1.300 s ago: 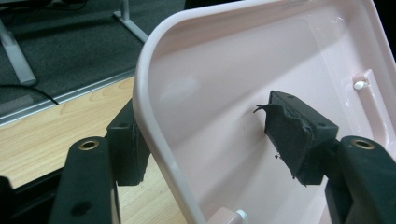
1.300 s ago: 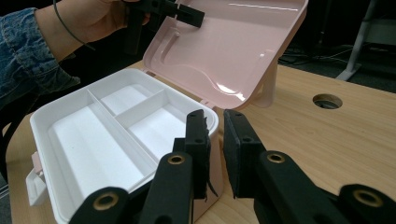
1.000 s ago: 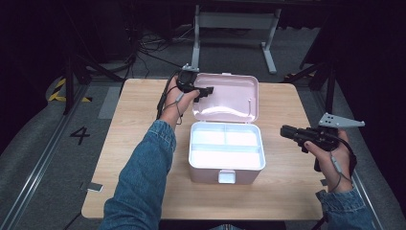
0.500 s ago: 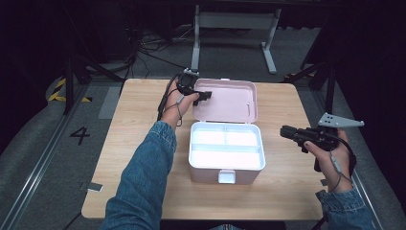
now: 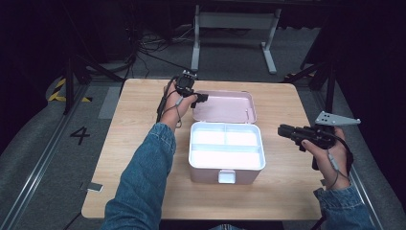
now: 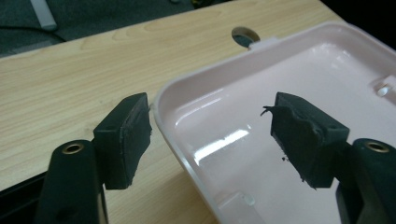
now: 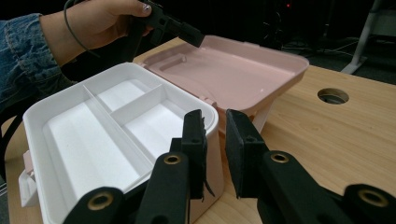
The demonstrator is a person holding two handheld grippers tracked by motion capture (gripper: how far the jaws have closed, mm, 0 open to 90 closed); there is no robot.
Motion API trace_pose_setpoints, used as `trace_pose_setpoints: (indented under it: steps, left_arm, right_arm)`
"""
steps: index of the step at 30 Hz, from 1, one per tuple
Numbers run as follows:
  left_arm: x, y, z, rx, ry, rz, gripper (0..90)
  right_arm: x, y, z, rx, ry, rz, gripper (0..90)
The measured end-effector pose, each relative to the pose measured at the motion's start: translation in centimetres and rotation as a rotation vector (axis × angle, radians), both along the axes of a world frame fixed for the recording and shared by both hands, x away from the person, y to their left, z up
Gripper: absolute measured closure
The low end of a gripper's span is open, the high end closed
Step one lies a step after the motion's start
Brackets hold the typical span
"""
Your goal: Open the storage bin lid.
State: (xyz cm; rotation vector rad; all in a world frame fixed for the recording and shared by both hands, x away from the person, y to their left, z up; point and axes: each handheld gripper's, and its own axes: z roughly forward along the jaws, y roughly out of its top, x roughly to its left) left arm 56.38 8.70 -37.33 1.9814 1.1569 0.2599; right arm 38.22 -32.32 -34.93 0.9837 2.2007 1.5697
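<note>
My left gripper (image 6: 212, 140) jaws have just been opening, straddling the glossy pink lid (image 5: 225, 106) rim without pressing; lid now lies flatter behind the white box (image 5: 226, 152) mid-desk (image 5: 119, 143); right gripper (image 7: 215, 140) nearly closed, empty

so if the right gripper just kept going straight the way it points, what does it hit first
Most likely the near right corner of the white tray in the pink box; the right gripper points at it, jaws slightly apart and holding nothing. Depth is hard to judge.
</note>
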Motion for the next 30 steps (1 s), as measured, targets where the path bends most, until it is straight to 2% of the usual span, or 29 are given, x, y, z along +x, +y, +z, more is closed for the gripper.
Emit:
trace_pose_setpoints:
  steps: [4,7,10,11,15,16,20,26,29,30]
  left_arm:
    - [-1.0,0.6,1.0,0.005,-0.047,-0.001,27.0]
    - [-2.2,1.0,2.2,0.004,-0.083,-0.023,26.9]
    - [-4.0,1.5,4.0,-0.017,-0.127,-0.051,26.8]
    - [-4.0,1.5,4.0,-0.017,-0.127,-0.051,26.8]
    - [-6.3,2.3,5.9,-0.021,-0.175,-0.076,26.8]
    - [-6.9,2.5,6.3,-0.021,-0.175,-0.082,26.9]
    - [-8.9,3.1,7.2,-0.035,-0.208,-0.103,26.9]
    - [-11.5,4.5,8.1,-0.013,-0.236,-0.139,26.8]
    - [-12.6,5.0,8.2,-0.004,-0.243,-0.163,26.4]
    - [-13.4,5.4,8.2,-0.004,-0.255,-0.172,26.3]
  right_arm:
    - [0.6,0.3,0.1,0.004,-0.002,0.010,78.0]
    - [1.2,0.7,0.2,0.006,-0.003,0.021,77.3]
    - [2.0,1.3,0.4,0.004,-0.006,0.034,75.2]
    - [2.0,1.3,0.4,0.004,-0.006,0.034,75.2]
    - [2.9,1.5,0.6,0.016,-0.002,0.031,72.3]
    - [3.2,1.5,0.7,0.015,-0.004,0.032,71.8]
    - [3.8,1.4,0.8,0.022,-0.001,0.026,70.2]
    - [3.9,1.1,0.7,0.010,0.009,0.016,65.4]
    - [3.9,0.7,0.7,0.005,0.017,0.001,63.4]
    - [3.8,0.4,0.6,0.002,0.023,-0.009,63.0]
